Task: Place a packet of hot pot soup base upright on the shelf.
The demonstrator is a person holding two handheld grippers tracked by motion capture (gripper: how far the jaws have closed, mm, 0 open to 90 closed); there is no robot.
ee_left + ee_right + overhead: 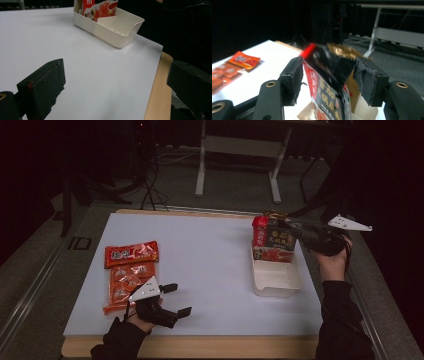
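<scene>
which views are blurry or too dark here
High view: dim, room behind the table nearly black. Right gripper view: packet between the jaws smeared by motion blur, red packets soft. Left gripper view: bright and sharp on the bin, near jaws soft.

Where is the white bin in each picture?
High view: white bin at the table's right side, beside the right gripper.
Left gripper view: top middle.
Right gripper view: bottom, under the jaws.
Shared landmark: the packet standing in it.
</scene>
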